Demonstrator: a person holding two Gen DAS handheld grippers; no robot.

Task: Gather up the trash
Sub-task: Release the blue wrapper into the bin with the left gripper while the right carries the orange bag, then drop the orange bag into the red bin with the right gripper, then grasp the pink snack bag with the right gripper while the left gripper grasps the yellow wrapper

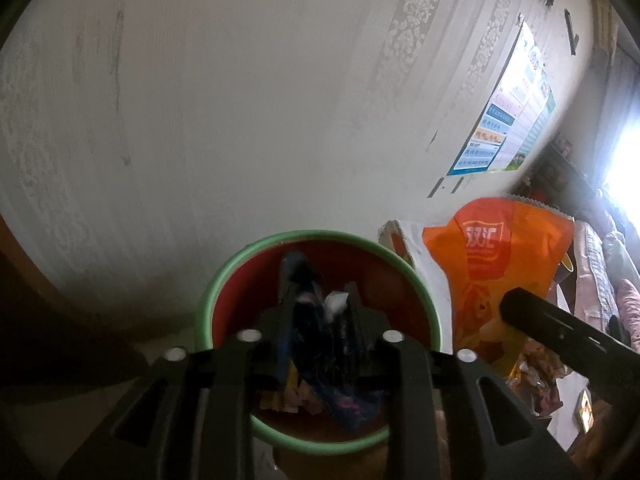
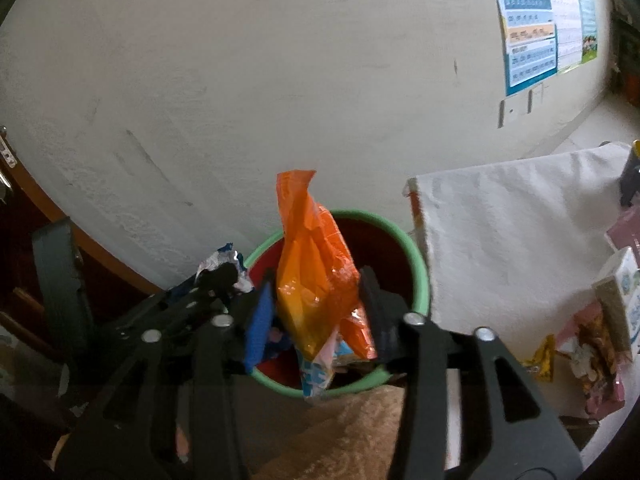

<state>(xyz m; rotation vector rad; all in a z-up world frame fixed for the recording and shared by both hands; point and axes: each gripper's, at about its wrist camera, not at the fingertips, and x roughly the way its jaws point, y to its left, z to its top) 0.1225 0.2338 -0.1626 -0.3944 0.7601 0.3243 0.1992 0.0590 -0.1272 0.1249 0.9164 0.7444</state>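
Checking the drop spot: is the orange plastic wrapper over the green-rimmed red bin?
Yes: the orange plastic wrapper hangs between the right gripper fingers directly above the green-rimmed red bin.

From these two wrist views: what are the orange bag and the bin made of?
Orange bag: looks like thin glossy plastic film; it is crinkled, shows bright glints and has a serrated sealed edge in the left wrist view.
Bin: probably rigid moulded plastic; smooth green rim, red inside, even round shape. Painted metal can't be excluded.
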